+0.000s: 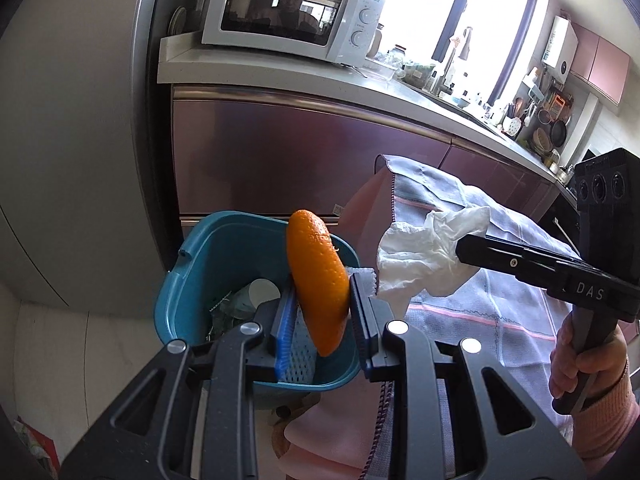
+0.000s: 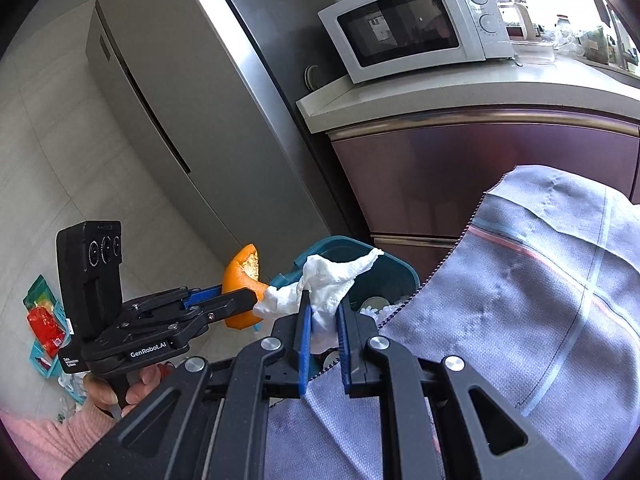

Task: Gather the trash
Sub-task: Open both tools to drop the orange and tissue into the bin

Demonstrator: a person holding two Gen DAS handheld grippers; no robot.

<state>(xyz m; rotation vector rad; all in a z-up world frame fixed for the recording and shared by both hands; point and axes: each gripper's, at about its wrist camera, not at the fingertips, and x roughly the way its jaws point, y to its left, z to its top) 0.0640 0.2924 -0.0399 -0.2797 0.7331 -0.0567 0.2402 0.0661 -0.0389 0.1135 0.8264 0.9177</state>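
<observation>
Jaws pinch trash: left gripper (image 1: 322,312) orange peel (image 1: 318,280), right gripper (image 2: 322,320) tissue (image 2: 326,284); next, release over bin (image 1: 192,280).

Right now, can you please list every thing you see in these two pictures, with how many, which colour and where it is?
orange peel: one, orange, held between the left fingers above the bin
tissue: one, white, crumpled, held between the right fingers near the bin
bin: one, teal, on the floor by the cabinet, some trash inside
cloth: one, grey with pink lines, draped beside the bin
microwave: one, white, on the counter
fridge: one, silver, left of the counter
packets: a few, red and teal, on the floor
left gripper: one, black, blue pads
right gripper: one, black, blue pads
</observation>
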